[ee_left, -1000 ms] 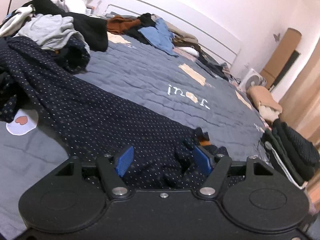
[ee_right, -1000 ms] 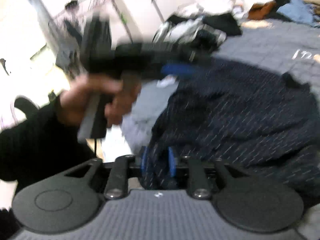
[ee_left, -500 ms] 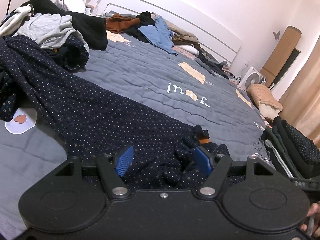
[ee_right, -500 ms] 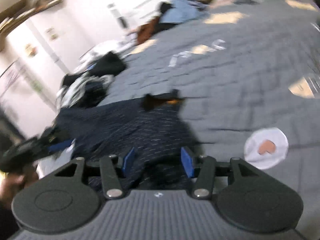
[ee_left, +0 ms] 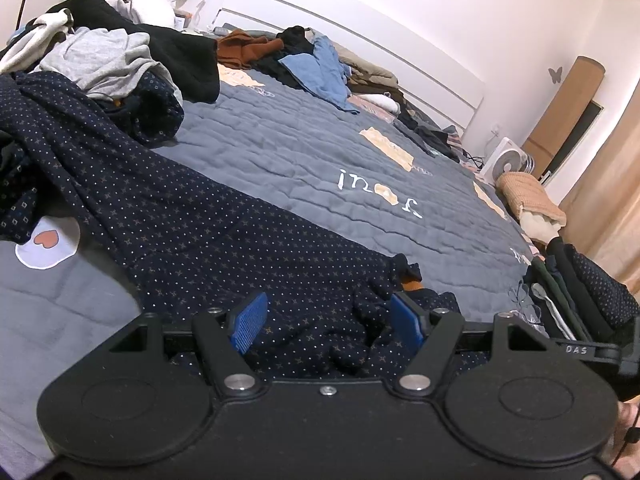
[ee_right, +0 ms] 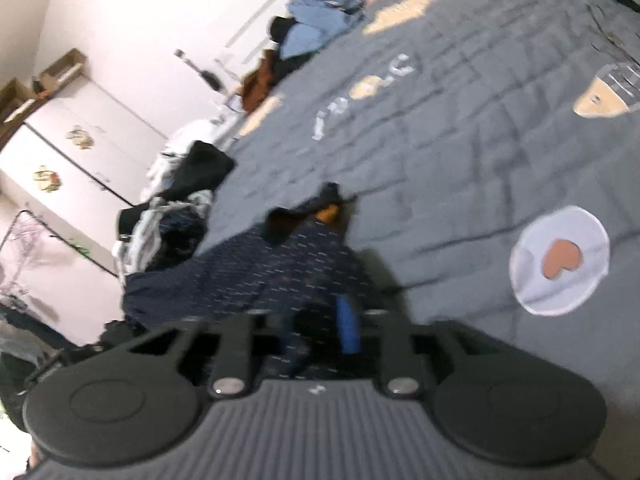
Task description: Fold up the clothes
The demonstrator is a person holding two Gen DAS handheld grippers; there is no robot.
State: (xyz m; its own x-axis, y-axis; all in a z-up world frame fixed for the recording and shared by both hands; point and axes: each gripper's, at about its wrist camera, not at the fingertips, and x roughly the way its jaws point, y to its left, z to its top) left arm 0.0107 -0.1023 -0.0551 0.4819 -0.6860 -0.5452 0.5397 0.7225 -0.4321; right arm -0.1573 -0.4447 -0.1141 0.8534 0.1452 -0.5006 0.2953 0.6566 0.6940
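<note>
With my right gripper (ee_right: 320, 330) closing, its jaws pinch in on a fold of the navy dotted garment (ee_right: 256, 276) between them, though blur hides whether the pads press yet. My left gripper (ee_left: 326, 316) sits with jaws well apart, bunched cloth of the same garment (ee_left: 180, 216) lying between its blue pads (ee_left: 248, 316), unclamped. Ahead of both, the garment trails over the grey quilted bedspread (ee_left: 304, 148); far beyond lies a heap of mixed clothes (ee_left: 112, 52).

Black tongs (ee_left: 325, 316), blue ribbed pads (ee_left: 247, 317), silver screws, round housings
</note>
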